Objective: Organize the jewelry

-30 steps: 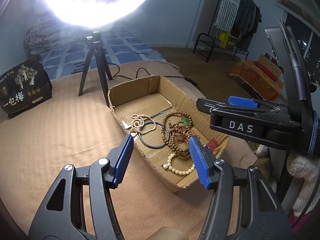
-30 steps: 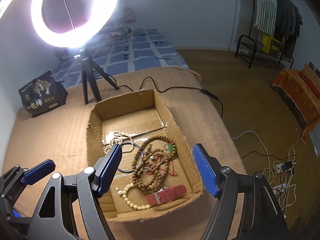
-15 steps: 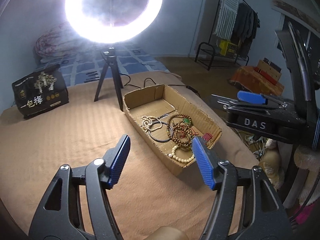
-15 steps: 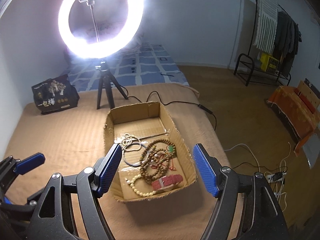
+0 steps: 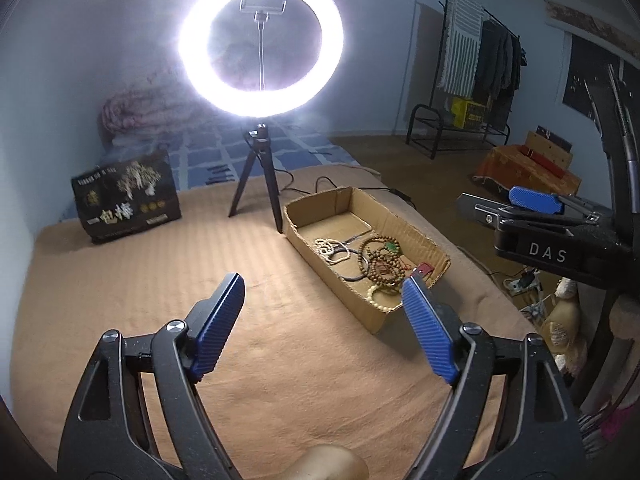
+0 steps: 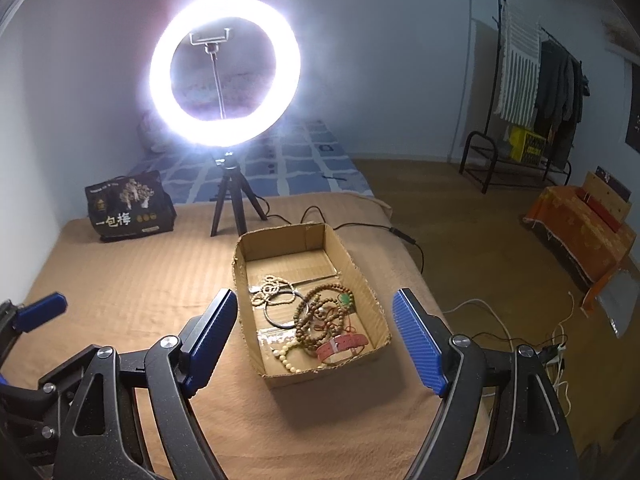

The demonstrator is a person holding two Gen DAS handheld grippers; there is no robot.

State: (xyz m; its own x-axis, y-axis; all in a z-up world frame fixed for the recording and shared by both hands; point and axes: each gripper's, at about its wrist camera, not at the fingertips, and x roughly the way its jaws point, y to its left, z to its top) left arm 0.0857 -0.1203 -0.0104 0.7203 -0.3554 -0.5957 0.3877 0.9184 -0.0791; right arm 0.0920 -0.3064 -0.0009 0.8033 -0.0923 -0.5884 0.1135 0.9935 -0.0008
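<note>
An open cardboard box (image 6: 360, 268) (image 5: 380, 316) lies on a tan blanket. In it are brown wooden bead strands (image 6: 320, 316) (image 5: 380, 264), a cream bead strand (image 6: 272, 292), a dark bangle (image 6: 280, 318), pale beads (image 6: 286, 356) and a red strap (image 6: 342, 346). My left gripper (image 5: 324, 328) is open and empty, held above the blanket left of the box. My right gripper (image 6: 314, 336) is open and empty, held above the near end of the box. It also shows at the right of the left wrist view (image 5: 536, 200).
A lit ring light on a black tripod (image 6: 232, 200) (image 5: 260, 180) stands behind the box. A black printed bag (image 6: 130, 208) (image 5: 124, 196) stands at the back left. A cable (image 6: 360, 226) runs off the blanket's right edge. A clothes rack (image 6: 532, 92) stands far right.
Both grippers have drawn back and up from the box, which now looks smaller and farther away. Both stay open and empty. The jewelry in the box has not moved.
</note>
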